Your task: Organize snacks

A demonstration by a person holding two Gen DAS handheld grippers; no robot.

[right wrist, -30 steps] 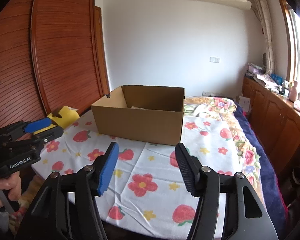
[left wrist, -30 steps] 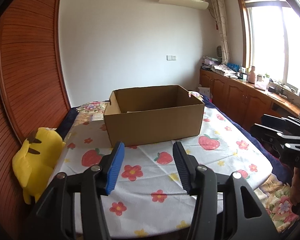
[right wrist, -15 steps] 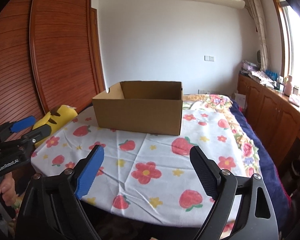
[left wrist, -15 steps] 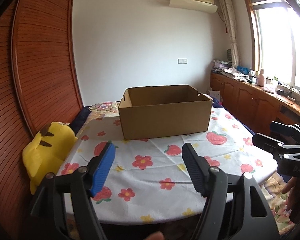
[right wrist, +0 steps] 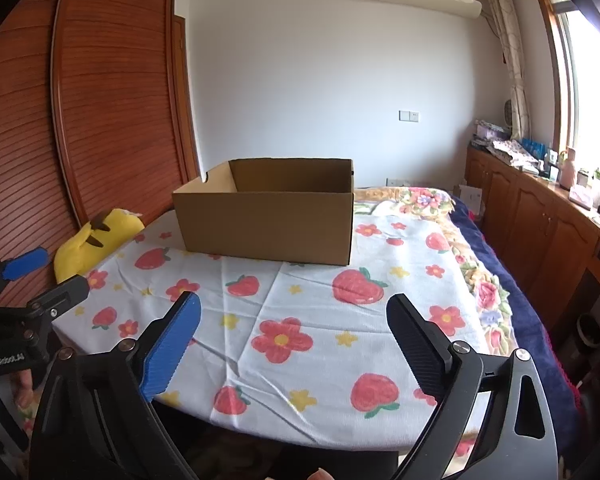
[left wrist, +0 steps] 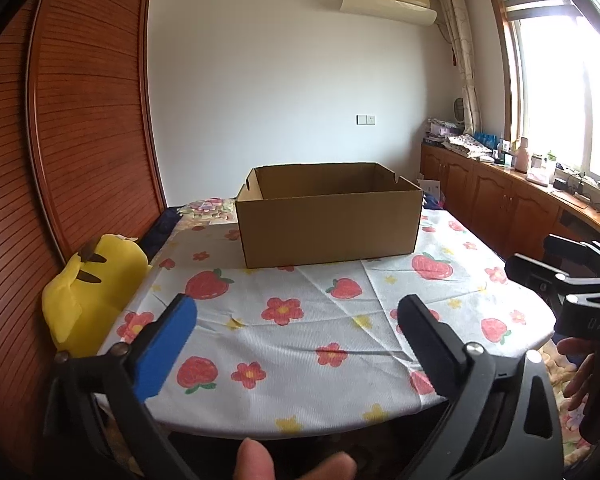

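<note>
Start from the cardboard box (left wrist: 329, 216): it sits open-topped on the far part of the flowery tablecloth (left wrist: 300, 344), its long side facing you. Left of the box, off the cloth's edge, a yellow plush toy (left wrist: 94, 288) leans by the wooden doors. Your left gripper (left wrist: 298, 322) is spread wide and holds nothing, straight in front of the box and well apart from it. Your right gripper (right wrist: 294, 320) is just as wide and bare, with the box ahead and to its left. No snacks show; some may lie inside the box, but its walls hide that. The cloth before the box is bare.
</note>
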